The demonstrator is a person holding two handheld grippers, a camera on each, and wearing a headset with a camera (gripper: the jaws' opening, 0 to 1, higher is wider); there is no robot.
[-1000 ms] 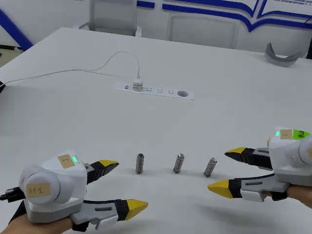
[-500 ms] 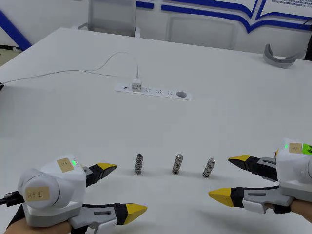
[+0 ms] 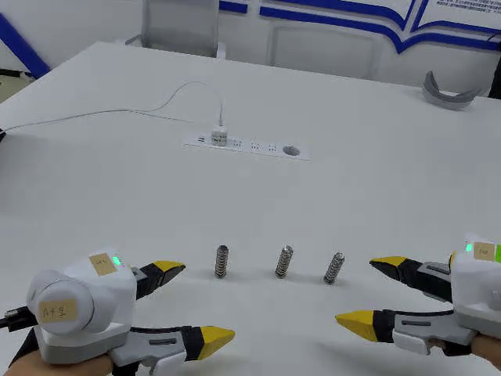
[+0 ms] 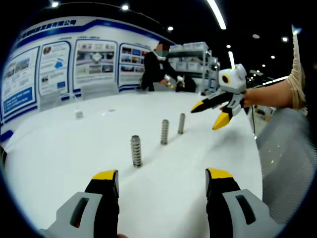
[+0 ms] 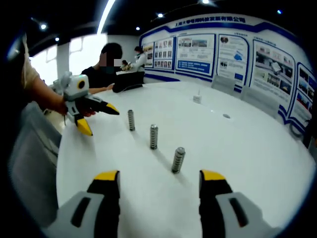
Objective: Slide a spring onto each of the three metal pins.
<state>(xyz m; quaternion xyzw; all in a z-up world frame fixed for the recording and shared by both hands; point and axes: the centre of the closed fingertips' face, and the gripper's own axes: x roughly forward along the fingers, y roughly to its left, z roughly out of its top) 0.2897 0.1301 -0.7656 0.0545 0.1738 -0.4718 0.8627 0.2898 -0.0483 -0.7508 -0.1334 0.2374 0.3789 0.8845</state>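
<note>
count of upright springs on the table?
3, in one row on the white table: left spring nearest the left gripper, middle spring, right spring nearest the right gripper. None looks hidden.

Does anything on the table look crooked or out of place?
The right-hand spring leans slightly to the right, while the left-hand spring stands straight; that may just be camera angle. Nothing else stands out.

There are three spring-covered pins (image 3: 221,262) (image 3: 284,262) (image 3: 334,268), two grippers (image 3: 206,301) (image 3: 356,290), one power strip (image 3: 246,146) and one white cable (image 3: 117,114).
</note>
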